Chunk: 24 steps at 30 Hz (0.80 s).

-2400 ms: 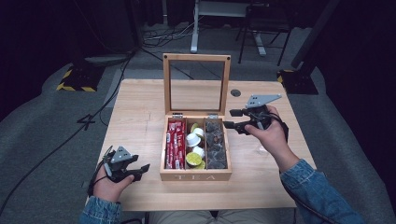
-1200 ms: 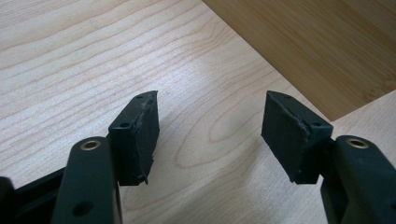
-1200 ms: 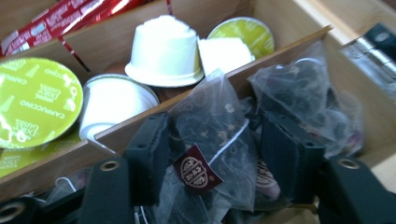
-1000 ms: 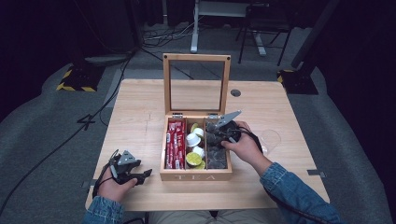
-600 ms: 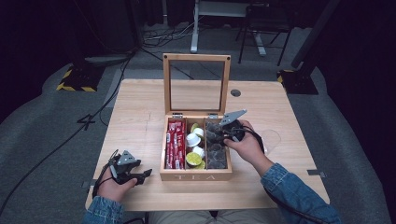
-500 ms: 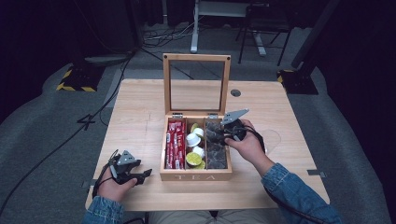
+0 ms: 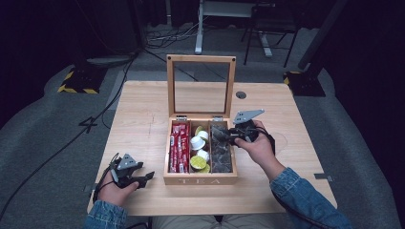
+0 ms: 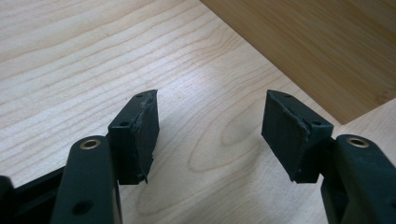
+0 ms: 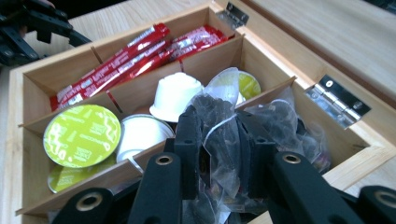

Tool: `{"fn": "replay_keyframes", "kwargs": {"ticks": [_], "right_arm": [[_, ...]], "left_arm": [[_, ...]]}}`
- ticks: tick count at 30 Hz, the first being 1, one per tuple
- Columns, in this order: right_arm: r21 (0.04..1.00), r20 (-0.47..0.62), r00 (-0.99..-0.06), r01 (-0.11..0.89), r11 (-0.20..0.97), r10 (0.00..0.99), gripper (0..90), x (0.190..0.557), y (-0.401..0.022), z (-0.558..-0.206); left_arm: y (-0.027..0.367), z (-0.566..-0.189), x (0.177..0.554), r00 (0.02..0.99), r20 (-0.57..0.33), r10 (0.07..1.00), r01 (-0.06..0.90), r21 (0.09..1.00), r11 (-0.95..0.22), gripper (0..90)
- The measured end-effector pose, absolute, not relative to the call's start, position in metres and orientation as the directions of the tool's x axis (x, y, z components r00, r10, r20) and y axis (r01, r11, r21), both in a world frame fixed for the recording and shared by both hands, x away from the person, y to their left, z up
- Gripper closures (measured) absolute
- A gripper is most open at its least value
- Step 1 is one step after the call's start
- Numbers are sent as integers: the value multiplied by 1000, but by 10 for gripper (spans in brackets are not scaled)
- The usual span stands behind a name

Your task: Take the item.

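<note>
My right tongs [image 9: 217, 140] are gripping a clear tea bag [image 9: 224, 135], their jaws having just been closing on it above the right-hand compartment of the wooden tea box [image 7: 200, 180]. My left tongs [image 7: 142, 179] are resting on the table [image 7: 143, 124] beside the box, jaws apart, grasping nothing.

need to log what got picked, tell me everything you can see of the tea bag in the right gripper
The tea bag is a clear, crinkled sachet of dark loose tea. The right gripper has just closed on it, pads pinching its middle. It stands upright, lifted over the rightmost compartment of the wooden tea box, above similar bags.
</note>
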State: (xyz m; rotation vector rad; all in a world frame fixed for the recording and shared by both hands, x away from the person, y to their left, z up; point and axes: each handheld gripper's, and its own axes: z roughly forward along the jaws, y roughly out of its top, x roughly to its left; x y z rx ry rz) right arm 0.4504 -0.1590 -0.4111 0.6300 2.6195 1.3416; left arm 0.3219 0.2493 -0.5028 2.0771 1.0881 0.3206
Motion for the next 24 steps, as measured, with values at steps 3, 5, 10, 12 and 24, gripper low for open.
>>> {"fn": "replay_keyframes", "kwargs": {"ticks": [3,5,10,12,24], "right_arm": [[809,78,-905,303,504,419,739,449,-161,-409],[820,81,-905,299,488,418,745,448,-163,-405],[837,94,-904,299,458,418,747,444,-170,-398],[843,97,-901,299,446,422,747,443,-174,-395],[868,70,-886,281,409,459,748,434,-205,-374]], "left_arm": [[249,-503,322,607,-116,786,596,720,-354,361],[249,-503,322,611,-107,785,594,718,-364,354],[251,-503,323,610,-105,786,591,721,-363,353],[251,-503,324,606,-104,789,592,722,-360,353],[252,-503,326,597,-85,798,591,719,-366,341]]}}
